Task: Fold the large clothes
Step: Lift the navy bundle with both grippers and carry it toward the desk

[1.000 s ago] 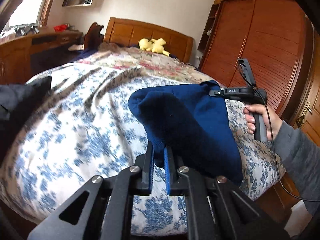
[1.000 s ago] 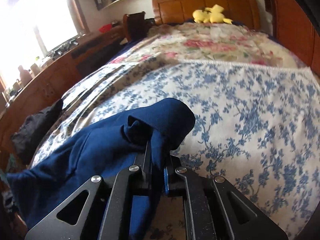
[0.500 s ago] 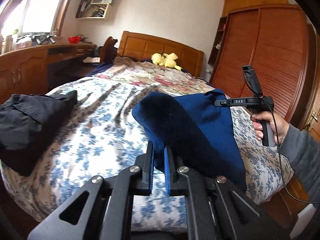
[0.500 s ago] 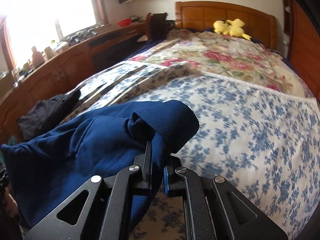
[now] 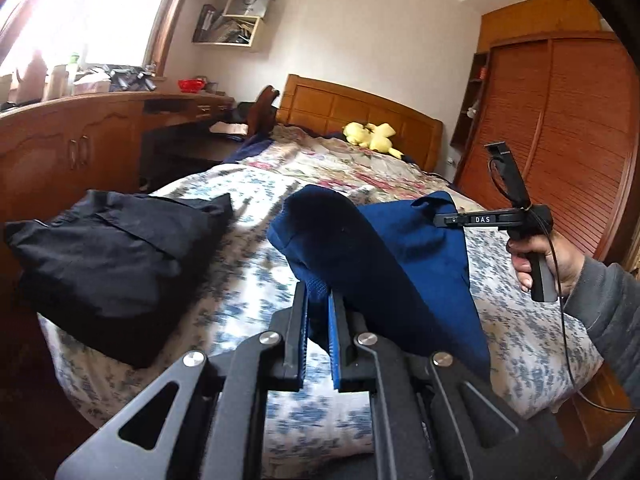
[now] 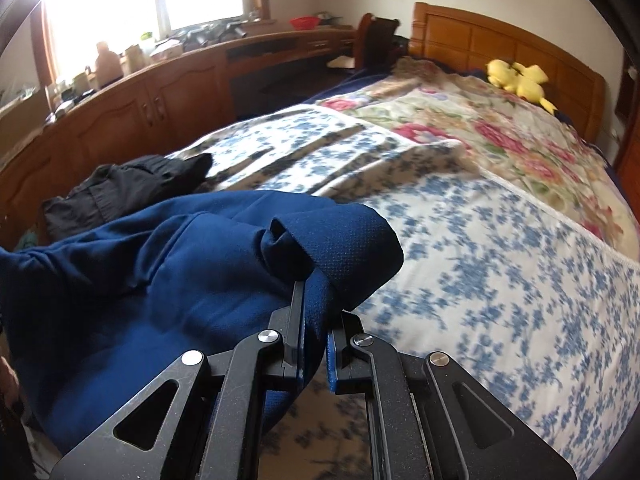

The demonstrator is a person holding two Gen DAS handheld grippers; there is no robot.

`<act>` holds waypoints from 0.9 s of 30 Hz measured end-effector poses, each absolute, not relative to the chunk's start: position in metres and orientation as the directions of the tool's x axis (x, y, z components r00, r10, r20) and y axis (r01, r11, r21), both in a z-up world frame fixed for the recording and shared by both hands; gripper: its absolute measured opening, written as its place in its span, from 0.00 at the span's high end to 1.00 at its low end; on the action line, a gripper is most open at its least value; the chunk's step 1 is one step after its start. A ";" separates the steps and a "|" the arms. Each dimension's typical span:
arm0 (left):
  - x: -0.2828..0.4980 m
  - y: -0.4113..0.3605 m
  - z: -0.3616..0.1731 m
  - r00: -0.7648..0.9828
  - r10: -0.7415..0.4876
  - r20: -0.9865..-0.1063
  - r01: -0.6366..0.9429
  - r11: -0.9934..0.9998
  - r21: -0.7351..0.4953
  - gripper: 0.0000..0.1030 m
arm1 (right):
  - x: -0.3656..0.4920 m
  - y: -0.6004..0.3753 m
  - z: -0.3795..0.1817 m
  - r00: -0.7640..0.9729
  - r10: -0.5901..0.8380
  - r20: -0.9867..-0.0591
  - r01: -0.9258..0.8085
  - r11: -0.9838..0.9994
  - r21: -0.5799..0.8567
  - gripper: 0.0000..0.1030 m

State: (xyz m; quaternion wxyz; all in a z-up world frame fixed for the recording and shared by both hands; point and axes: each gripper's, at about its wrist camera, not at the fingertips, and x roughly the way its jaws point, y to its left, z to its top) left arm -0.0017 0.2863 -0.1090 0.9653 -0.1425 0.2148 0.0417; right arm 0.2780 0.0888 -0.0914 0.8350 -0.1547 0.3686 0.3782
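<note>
A navy blue garment hangs in the air above the bed, stretched between both grippers. My left gripper is shut on one bunched edge of it. My right gripper is shut on the other edge; the garment droops to the left in the right wrist view. The right gripper also shows in the left wrist view, held by a hand, its tip pinching the cloth's far corner.
The bed has a blue-flowered sheet, with a rose-patterned blanket beyond it. A black garment lies on the bed's left side. A yellow plush toy sits by the headboard. Wooden cabinets stand at left, a wardrobe at right.
Both grippers have risen and drawn back from the bed with the blue garment lifted higher. The black garment has come fully into view.
</note>
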 end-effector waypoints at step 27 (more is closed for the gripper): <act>-0.042 0.488 -0.060 0.847 0.400 -0.350 -0.461 0.881 -0.109 0.93 | 0.230 0.392 -0.025 0.490 0.623 -0.610 -0.837 0.532 -0.129 0.95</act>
